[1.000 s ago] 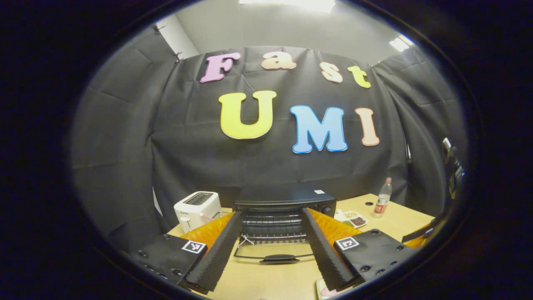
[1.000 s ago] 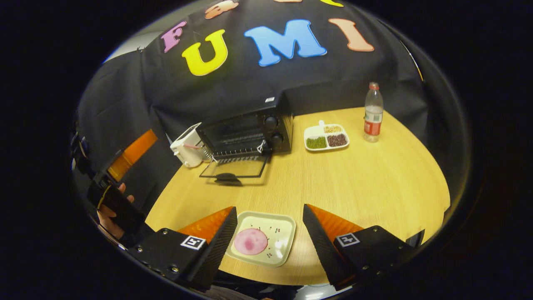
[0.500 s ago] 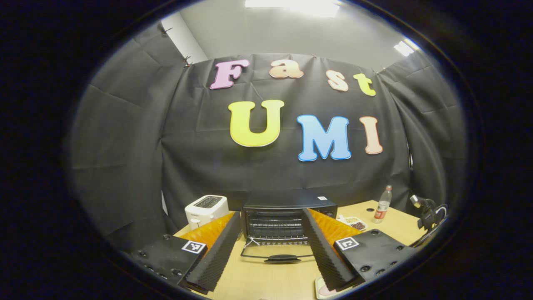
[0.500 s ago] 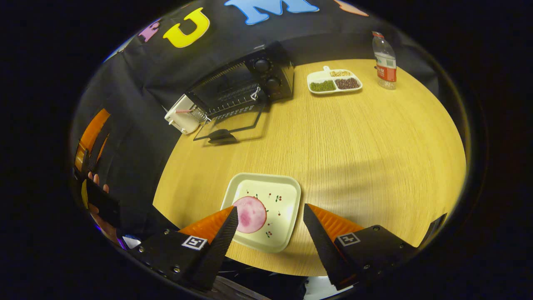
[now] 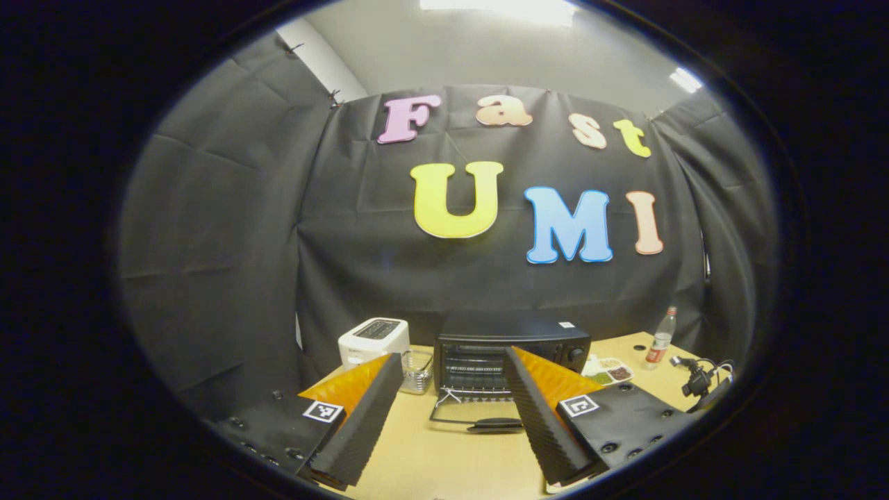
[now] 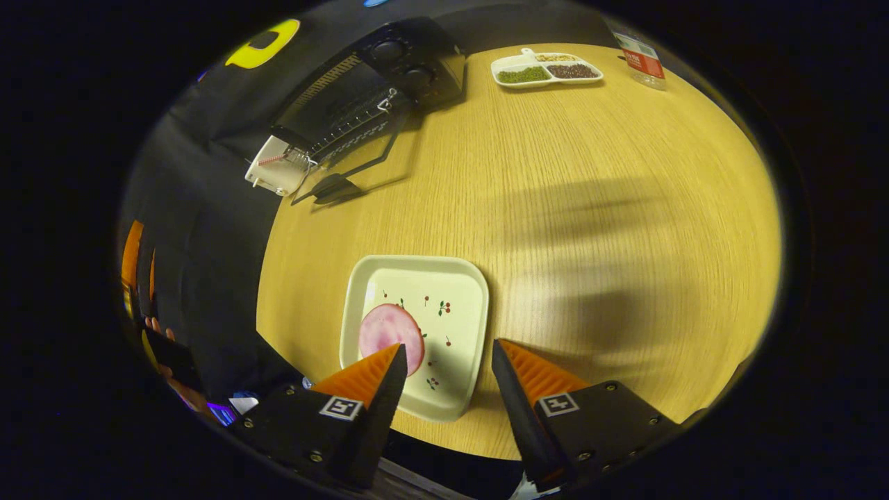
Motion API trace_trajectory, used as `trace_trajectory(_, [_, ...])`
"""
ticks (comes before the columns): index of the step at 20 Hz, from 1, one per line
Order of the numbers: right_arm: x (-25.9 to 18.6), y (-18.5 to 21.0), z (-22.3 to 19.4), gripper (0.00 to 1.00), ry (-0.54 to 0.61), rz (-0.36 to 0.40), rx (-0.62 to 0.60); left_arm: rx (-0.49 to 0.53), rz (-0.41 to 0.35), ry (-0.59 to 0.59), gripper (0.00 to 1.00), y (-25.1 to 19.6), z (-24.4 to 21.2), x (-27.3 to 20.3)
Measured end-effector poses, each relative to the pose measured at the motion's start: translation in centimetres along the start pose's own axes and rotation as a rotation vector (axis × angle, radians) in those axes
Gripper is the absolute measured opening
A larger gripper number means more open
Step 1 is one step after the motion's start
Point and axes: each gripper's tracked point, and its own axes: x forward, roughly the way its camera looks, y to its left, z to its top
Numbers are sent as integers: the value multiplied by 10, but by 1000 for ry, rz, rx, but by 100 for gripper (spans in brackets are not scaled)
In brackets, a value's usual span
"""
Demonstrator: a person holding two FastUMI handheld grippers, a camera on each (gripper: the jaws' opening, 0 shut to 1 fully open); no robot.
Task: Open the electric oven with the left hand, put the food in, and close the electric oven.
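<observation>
Right gripper (image 6: pixel 444 361) hovers over the near edge of the table (image 6: pixel 590 229), jaws wide apart, holding nothing. Plate (image 6: pixel 455 295) lies directly beneath it: pale, square, rounded corners, small cherry print. Food (image 6: pixel 385 330), a round pink slice, sits on the plate's left half; the left fingertip overlaps it in the right gripper view, contact can't be judged. Right finger is over the plate's right edge.

Left gripper (image 5: pixel 455 389) is also spread wide, empty, held above the near table, aimed at the oven. In the right gripper view, a hand at far left holds it off the table edge.

Mid-distance: oven (image 5: pixel 512 340), black, at the back of the table against the cloth wall. Door (image 5: pixel 476 415) is fully down, lying flat toward the front, handle at its near edge. Wire rack (image 5: pixel 476 364) visible inside; two knobs on its right panel.

Toaster (image 5: pixel 374 338), white, just left of the oven. Small clear container (image 5: pixel 417 371) between them, in front.

Right of the oven: divided tray (image 6: pixel 545 67) with green, dark and tan fillings. Bottle (image 5: pixel 660 340) with a red label beyond it, near the far right edge.
</observation>
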Motion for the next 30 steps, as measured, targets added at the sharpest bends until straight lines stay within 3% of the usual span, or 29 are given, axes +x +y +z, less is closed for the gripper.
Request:
trace_trajectory(1, [1, -6, 1, 47, 7, -23, 9, -4, 6, -4, 99, 2, 2, 1])
trace_trajectory(2, [2, -8, 1, 39, 18, -31, 25, -6, 10, -6, 98, 3, 1, 0])
trace_trajectory(3, [2, -9, 0, 19, 31, -33, 36, -9, 10, -6, 98, 3, 3, 0])
trace_trajectory(4, [5, -14, -1, 16, 39, -44, 43, -15, 9, -6, 98, 3, 3, -1])
trace_trajectory(5, [-11, -15, 0, 7, 44, -39, 73, -20, 7, -6, 100, 3, 5, -1])
trace_trajectory(6, [3, -13, 1, 2, 52, -40, 79, -22, 6, -7, 100, 4, 4, -2])
trace_trajectory(10, [4, -11, 1, 0, 55, 5, 71, -30, 2, -11, 100, 4, 7, -2])
trace_trajectory(14, [7, -7, -2, 0, 71, 99, 118, -36, 6, -14, 100, 9, 11, -4])
trace_trajectory(22, [-15, -19, 10, 0, -29, 273, 236, -58, 5, -21, 100, 17, 16, 2])
trace_trajectory(30, [-29, -28, 20, 0, -188, 308, 371, -65, 0, -27, 100, 32, 15, 14])
